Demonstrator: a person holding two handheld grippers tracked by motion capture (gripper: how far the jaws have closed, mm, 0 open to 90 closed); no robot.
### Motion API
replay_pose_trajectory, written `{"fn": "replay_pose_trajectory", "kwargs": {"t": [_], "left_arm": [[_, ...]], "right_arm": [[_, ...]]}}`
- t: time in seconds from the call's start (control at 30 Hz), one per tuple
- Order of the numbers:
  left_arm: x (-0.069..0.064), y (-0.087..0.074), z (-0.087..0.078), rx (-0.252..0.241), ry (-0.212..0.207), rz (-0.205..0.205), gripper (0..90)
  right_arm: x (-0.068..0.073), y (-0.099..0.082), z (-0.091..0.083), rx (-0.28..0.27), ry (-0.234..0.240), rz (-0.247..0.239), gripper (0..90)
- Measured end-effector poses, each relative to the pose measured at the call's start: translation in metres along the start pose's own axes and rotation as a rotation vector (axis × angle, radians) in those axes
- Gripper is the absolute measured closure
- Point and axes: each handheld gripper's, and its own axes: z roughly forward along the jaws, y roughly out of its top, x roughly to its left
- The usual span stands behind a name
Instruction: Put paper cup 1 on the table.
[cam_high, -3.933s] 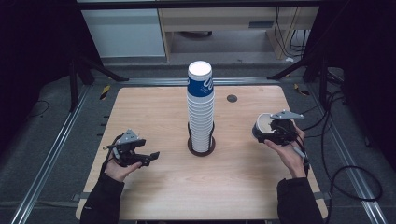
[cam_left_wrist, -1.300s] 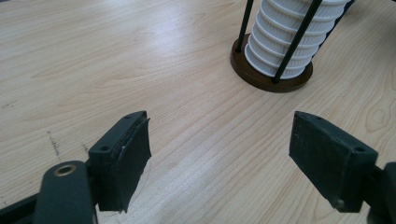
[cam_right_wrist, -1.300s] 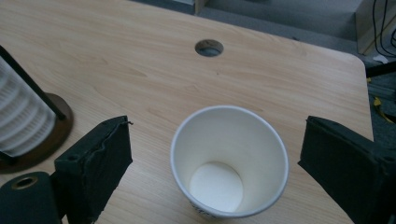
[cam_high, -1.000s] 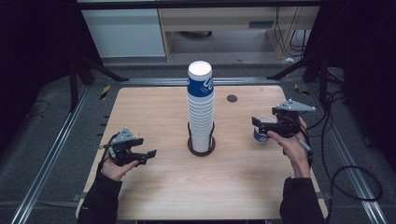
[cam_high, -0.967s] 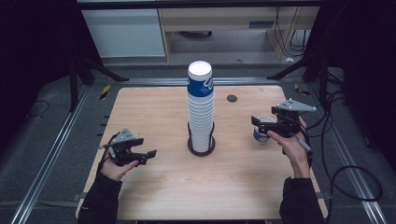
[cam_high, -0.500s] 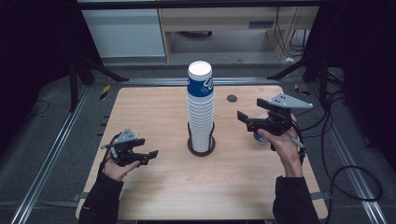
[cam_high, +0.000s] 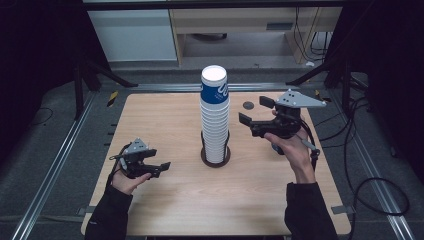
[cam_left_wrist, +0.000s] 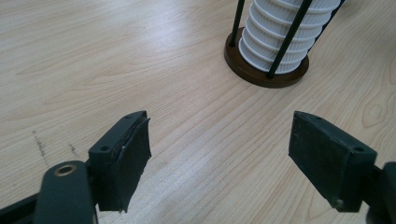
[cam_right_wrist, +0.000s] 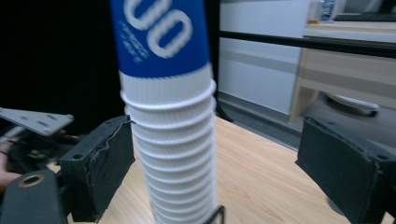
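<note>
a small dark round disc (cam_high: 248, 105) lies on the wooden table (cam_high: 165, 115), toward its far right corner. beyond the table's far edge stands a white cabinet (cam_high: 134, 35), a pale wooden desk (cam_high: 235, 22) beside it.

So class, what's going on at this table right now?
A person holds a claw in each hand at a wooden table. The right claw is raised beside the tall stack of paper cups standing in a round holder, jaws open and just widened, nothing between them, aimed at the upper cups. The left claw waits low over the table, jaws open and holding nothing. No cup has come off the stack yet.
</note>
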Motion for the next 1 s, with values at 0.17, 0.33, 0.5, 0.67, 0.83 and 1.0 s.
{"fn": "replay_pose_trajectory", "kwargs": {"t": [0.17, 0.33, 0.5, 0.67, 0.83, 1.0], "left_arm": [[-0.001, 0.0, 0.001, 0.004, -0.004, 0.002, 20.0], [-0.001, 0.0, 0.002, 0.006, -0.006, 0.003, 19.9], [-0.002, 0.0, 0.002, 0.005, -0.008, 0.004, 19.8], [-0.002, -0.001, 0.003, 0.008, -0.009, 0.006, 19.8], [-0.002, 0.0, 0.002, 0.006, -0.011, 0.007, 19.8], [-0.002, 0.0, 0.002, 0.004, -0.012, 0.009, 19.8]], "right_arm": [[0.009, 0.009, 0.006, -0.016, 0.039, -0.008, 10.4], [0.018, 0.016, 0.014, -0.027, 0.067, -0.017, 9.8], [0.024, 0.021, 0.021, -0.027, 0.089, -0.023, 9.4], [0.028, 0.025, 0.027, -0.02, 0.102, -0.025, 8.9], [0.03, 0.03, 0.036, -0.009, 0.095, -0.037, 8.5], [0.029, 0.03, 0.043, 0.001, 0.078, -0.042, 8.4]]}}
